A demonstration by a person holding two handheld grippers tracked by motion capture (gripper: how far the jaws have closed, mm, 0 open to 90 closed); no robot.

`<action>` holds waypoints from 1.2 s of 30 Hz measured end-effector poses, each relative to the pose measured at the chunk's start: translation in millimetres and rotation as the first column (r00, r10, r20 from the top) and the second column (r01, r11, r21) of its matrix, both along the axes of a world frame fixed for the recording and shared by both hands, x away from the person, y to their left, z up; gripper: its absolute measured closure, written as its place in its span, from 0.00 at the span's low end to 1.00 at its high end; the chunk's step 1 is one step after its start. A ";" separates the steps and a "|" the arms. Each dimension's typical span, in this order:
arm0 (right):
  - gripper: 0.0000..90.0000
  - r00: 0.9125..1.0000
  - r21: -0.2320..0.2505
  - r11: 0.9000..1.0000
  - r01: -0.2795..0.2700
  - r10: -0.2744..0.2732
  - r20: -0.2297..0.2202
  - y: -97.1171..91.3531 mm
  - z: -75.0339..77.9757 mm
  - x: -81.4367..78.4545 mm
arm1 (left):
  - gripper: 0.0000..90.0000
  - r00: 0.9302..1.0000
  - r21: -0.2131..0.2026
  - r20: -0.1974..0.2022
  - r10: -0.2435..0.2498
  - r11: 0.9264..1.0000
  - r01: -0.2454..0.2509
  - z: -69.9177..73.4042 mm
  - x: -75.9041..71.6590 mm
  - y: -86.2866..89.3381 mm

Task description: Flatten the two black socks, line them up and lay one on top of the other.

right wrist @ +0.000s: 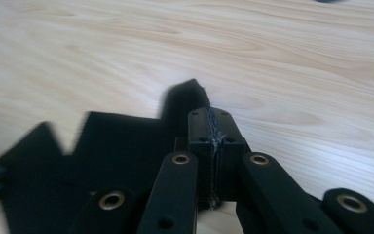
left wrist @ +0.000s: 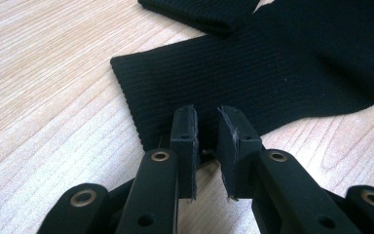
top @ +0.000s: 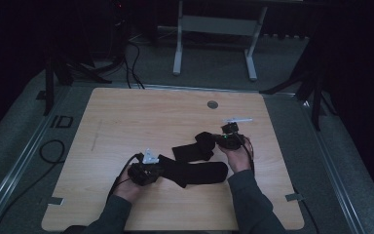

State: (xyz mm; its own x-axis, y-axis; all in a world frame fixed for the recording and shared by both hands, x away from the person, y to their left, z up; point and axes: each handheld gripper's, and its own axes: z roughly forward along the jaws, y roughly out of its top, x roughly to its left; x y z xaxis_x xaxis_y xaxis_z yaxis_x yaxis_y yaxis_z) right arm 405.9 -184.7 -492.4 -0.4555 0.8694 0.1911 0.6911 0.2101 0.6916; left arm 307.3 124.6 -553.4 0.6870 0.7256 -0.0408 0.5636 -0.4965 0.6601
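High view shows two black socks in the middle of a wooden table [top: 126, 117]: the longer sock [top: 195, 173] lies flat nearer the person, and the shorter sock [top: 195, 148] sits just beyond it, touching or overlapping it. The right gripper [top: 230, 140] holds the shorter sock's far end, jaws clamped tight on a pinch of fabric, likely to lift or straighten it. The left gripper [top: 148, 170] sits at the longer sock's cuff; its jaws stand slightly apart, straddling the ribbed edge without squeezing, seemingly ready to pinch. The room is dim, so the black fabric's folds blur together, and where one sock ends is hard to judge.
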 end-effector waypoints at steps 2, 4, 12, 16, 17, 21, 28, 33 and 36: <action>0.98 0.999 0.004 0.999 0.034 -0.034 -0.006 -12.9 -0.9 1.7 | 0.87 1.000 0.000 0.001 0.000 1.000 0.000 -0.1 0.0 0.0; 0.98 0.998 -0.004 0.998 0.057 -0.057 0.000 -23.5 -0.9 0.8 | 0.87 1.000 0.000 0.001 0.000 1.000 0.000 -0.1 0.0 0.0; 0.98 0.996 -0.040 0.995 0.090 -0.089 0.011 -53.6 1.5 -13.5 | 0.86 1.000 -0.001 0.002 0.002 1.000 -0.002 -0.2 -0.3 0.0; 0.98 0.994 -0.053 0.992 0.111 -0.110 0.013 -63.6 1.8 -20.2 | 0.86 1.000 -0.001 0.002 0.001 1.000 -0.001 -0.3 -0.3 0.1; 0.98 0.993 -0.058 0.991 0.118 -0.118 0.012 -65.4 1.6 -21.5 | 0.87 1.000 -0.001 0.002 0.001 1.000 -0.001 -0.3 -0.3 0.1; 0.97 0.990 -0.079 0.987 0.139 -0.139 0.006 -71.8 0.5 -25.6 | 0.87 1.000 -0.002 0.003 0.002 1.000 -0.002 -0.3 -0.3 0.0; 0.67 0.996 -0.132 0.989 0.073 -0.067 0.050 -59.9 4.4 -28.8 | 0.86 1.000 -0.005 0.002 0.001 1.000 -0.001 -0.5 -0.2 -0.3; 0.65 0.998 -0.139 0.990 -0.038 0.044 0.043 -31.0 -1.6 -23.4 | 0.86 1.000 -0.004 0.003 0.001 1.000 -0.001 -0.5 -0.4 -0.5; 0.64 0.996 -0.143 0.986 -0.081 0.085 0.027 -14.3 -8.5 -17.6 | 0.86 1.000 -0.004 0.003 0.000 1.000 0.000 -0.4 -0.5 -0.6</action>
State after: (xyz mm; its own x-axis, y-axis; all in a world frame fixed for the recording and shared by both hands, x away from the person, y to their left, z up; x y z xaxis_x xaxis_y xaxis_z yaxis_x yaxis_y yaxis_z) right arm 388.3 -199.1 -500.9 -0.5312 0.8456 0.0527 0.6444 0.3628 0.6731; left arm 306.8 124.1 -553.8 0.6871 0.7254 -0.0416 0.5617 -0.4940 0.6637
